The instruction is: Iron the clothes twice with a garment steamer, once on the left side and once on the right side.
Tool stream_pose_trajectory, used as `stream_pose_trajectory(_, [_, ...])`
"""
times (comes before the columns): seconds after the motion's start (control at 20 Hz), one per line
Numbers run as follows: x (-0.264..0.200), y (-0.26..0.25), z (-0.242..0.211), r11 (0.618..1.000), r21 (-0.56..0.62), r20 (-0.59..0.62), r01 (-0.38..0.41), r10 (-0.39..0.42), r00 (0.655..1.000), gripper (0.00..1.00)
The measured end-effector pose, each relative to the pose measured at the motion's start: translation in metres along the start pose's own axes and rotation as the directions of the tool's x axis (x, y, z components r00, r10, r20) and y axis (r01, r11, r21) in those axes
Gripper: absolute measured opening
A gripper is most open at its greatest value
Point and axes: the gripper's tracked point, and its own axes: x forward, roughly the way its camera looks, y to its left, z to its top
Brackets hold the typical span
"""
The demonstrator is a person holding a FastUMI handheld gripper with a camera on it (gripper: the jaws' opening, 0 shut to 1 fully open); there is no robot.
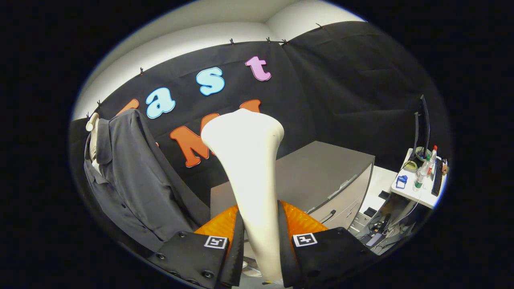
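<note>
A white garment steamer (251, 168) stands up between my fingers, its handle clamped by both pads and its wide head rising above them. My gripper (260, 241) is shut on that handle. A dark grey shirt (128, 176) hangs on a pale hanger (92, 122) against the black cloth wall, off to the left of the steamer head and apart from it. The steamer head points away from the shirt, toward the wall behind.
A grey cabinet (321, 176) with drawers stands just beyond my fingers. To its right, a white desk (421, 188) carries a monitor (421, 124), bottles and a keyboard. Cables and boxes lie on the floor (377, 233) beside the cabinet.
</note>
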Motion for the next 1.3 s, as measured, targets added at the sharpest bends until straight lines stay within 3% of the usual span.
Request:
stream_pose_trajectory(0.5, [-0.044,0.098,-0.031,0.999,-0.034,0.041,0.013,-0.011,0.999,0.45])
stream_pose_trajectory(1.3, [-0.056,0.272,-0.080,0.974,-0.157,0.015,-0.161,0.166,0.986,0.45])
